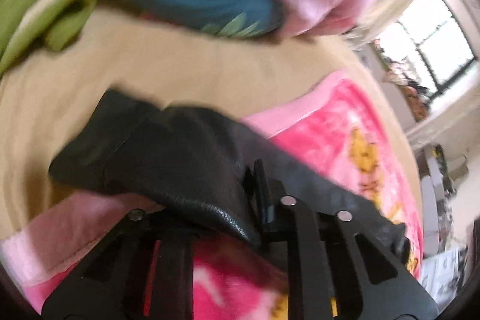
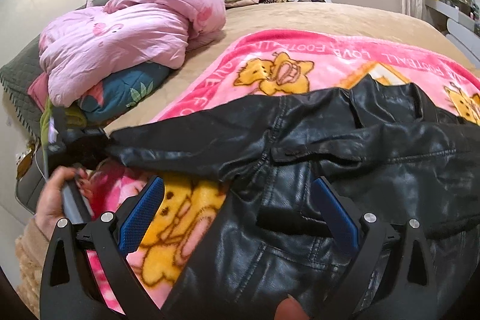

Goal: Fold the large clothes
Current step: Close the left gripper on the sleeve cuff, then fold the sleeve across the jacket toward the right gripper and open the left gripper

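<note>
Only the pink blanket [image 2: 315,50] carries readable text: white capitals run along its darker pink border, upside down in the right wrist view. The far edge reads "LOVE FOOTBALL", repeated in part ("FOOTBALL" again further right, cut off by the black leather jacket [image 2: 330,170]); the lettering down the left edge is too distorted to make out. In the left wrist view everything is blurred and nothing is legible.

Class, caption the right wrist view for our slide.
Open right claw over a black leather jacket on a pink cartoon blanket.
</note>
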`<state>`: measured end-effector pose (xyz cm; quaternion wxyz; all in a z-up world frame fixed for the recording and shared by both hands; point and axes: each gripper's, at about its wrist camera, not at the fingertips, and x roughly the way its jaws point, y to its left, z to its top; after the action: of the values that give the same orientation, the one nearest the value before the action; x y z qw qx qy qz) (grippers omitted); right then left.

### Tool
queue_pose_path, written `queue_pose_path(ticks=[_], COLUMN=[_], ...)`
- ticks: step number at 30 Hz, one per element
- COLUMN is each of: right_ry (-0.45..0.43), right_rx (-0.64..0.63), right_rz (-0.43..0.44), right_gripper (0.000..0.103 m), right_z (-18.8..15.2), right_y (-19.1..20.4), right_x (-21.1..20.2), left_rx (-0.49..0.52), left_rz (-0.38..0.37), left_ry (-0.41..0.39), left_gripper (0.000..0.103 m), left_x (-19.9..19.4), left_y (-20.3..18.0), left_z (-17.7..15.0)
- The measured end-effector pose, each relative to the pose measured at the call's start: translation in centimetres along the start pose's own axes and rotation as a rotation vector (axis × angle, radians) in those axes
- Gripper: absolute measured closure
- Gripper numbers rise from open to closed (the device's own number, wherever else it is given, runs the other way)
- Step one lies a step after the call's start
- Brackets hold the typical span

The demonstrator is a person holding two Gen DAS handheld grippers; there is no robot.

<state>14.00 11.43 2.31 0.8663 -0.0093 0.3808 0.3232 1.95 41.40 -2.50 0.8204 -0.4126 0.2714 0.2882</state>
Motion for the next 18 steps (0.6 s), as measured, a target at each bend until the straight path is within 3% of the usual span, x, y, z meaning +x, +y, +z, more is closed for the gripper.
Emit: queue_pose_path(ticks=[12, 18], right_ry=[0.005, -0.026], right_rx=[0.072, 0.145], right_rz=[-0.052, -0.084], right_gripper=[0.005, 0.005], right_z=[-1.6, -2.7], right_y=[-3.6, -6.6], right_x=[-1.6, -4.3], left_rx=[0.190, 0.245], left_rz=[-0.330, -0.479], left_ry=[-0.212, -0.228], left_gripper=[0.103, 0.103], left_x=[-9.6, -12.3], left_y=[-10.8, -15.4], left_z=[-1.2, -3.2])
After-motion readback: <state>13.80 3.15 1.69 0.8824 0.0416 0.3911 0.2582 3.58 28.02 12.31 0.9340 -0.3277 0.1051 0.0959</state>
